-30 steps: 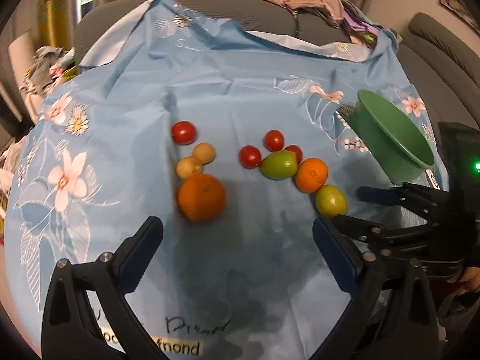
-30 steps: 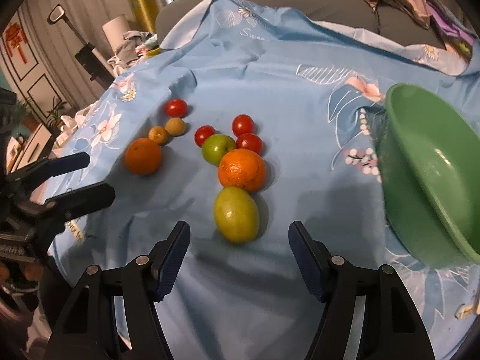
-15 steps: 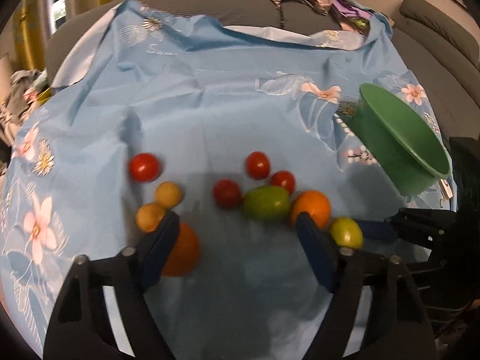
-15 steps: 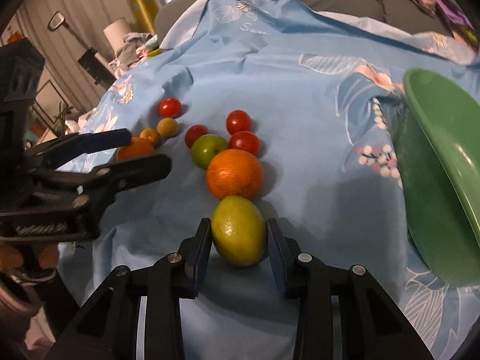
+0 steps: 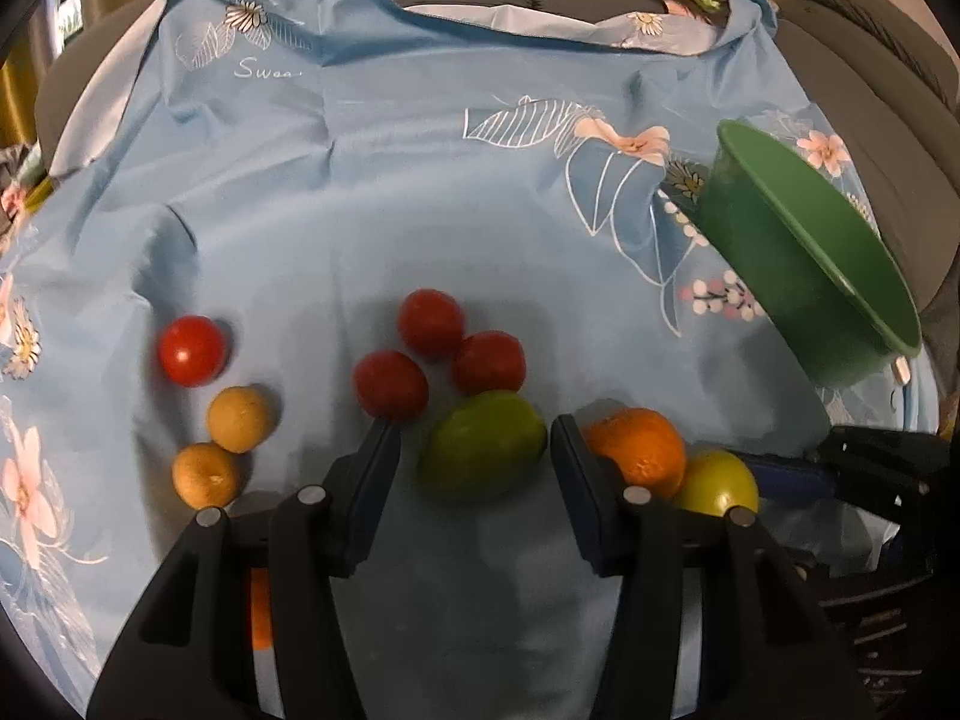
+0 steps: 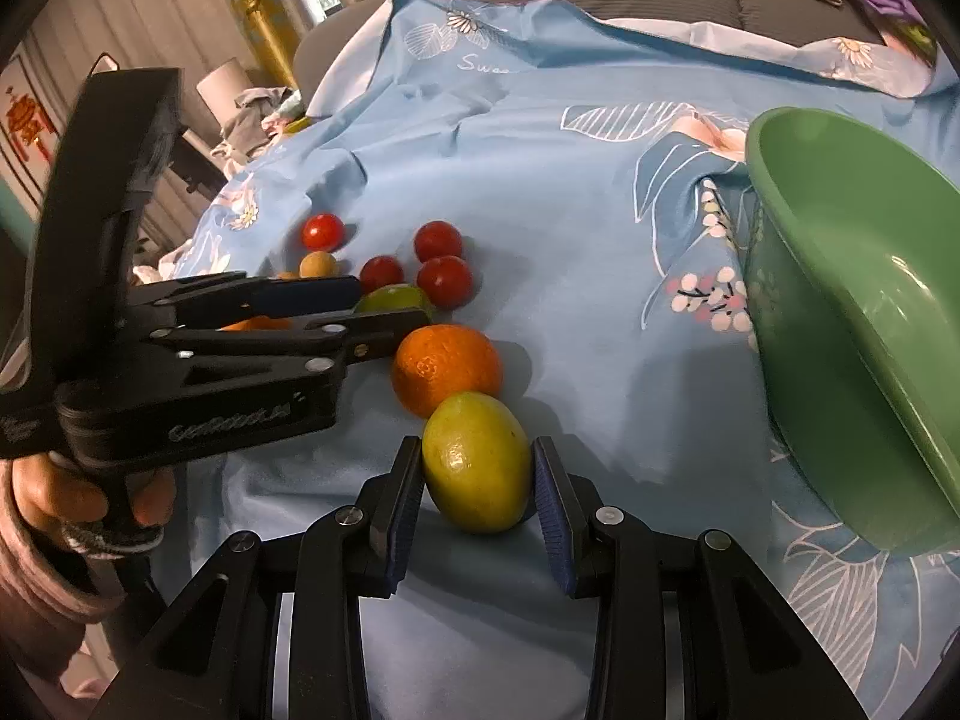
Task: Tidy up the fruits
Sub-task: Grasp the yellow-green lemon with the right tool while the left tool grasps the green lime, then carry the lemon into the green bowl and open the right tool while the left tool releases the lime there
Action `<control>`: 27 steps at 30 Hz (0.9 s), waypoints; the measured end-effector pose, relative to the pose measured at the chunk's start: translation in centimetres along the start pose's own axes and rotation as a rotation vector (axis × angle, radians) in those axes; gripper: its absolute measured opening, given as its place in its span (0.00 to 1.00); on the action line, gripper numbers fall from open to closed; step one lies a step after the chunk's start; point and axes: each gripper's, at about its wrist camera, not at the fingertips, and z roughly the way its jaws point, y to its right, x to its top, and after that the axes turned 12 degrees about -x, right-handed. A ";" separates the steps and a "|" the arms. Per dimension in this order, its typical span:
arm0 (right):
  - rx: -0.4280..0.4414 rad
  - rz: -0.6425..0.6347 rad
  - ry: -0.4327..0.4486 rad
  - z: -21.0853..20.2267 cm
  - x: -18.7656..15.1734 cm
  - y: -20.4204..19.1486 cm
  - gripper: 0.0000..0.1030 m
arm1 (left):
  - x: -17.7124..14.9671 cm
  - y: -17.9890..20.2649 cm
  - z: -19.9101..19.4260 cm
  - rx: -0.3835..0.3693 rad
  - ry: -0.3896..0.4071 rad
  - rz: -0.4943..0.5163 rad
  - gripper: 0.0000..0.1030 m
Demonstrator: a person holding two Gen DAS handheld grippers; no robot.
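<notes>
Fruits lie on a blue flowered cloth (image 5: 420, 180). My left gripper (image 5: 471, 450) straddles a green fruit (image 5: 483, 444); its pads stand a little off each side, open. My right gripper (image 6: 474, 474) is shut on a yellow-green fruit (image 6: 477, 462), pads touching both sides; that fruit also shows in the left wrist view (image 5: 717, 483). An orange (image 6: 447, 369) lies just beyond it, and it also shows in the left wrist view (image 5: 639, 450). Red tomatoes (image 5: 432, 321) and two small yellow fruits (image 5: 240, 417) lie beyond and to the left. A big orange (image 5: 259, 612) is mostly hidden under my left finger.
A green bowl (image 6: 852, 300) sits tilted at the right on the cloth; it also shows in the left wrist view (image 5: 804, 264). A grey sofa (image 5: 870, 30) and piled clothes lie behind. The left gripper's body (image 6: 180, 360) and the hand holding it fill the left of the right wrist view.
My left gripper moved forward and right from the big orange to straddle the green fruit, narrowing. My right gripper closed fully on the yellow-green fruit.
</notes>
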 end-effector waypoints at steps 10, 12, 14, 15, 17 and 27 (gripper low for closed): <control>-0.002 0.018 0.009 0.0 0.2 0.3 0.37 | -0.2 -0.4 0.4 -0.003 -0.008 -0.019 0.39; 0.001 0.021 0.019 -0.4 0.3 0.3 0.37 | -0.4 -0.5 -0.1 -0.017 -0.002 -0.029 0.39; 0.006 0.022 0.034 -0.9 0.4 0.4 0.37 | -0.4 -0.3 -1.4 -0.020 0.023 -0.032 0.39; 0.008 0.022 0.044 -1.3 0.5 0.4 0.37 | -0.4 -0.2 -1.9 -0.025 0.033 -0.033 0.39; 0.012 0.024 0.066 -2.0 0.7 0.4 0.37 | -0.4 0.4 -3.5 -0.045 0.062 -0.027 0.39; -0.014 0.066 0.195 -6.3 1.2 1.8 0.37 | 1.5 6.0 -6.6 -0.126 0.127 0.092 0.39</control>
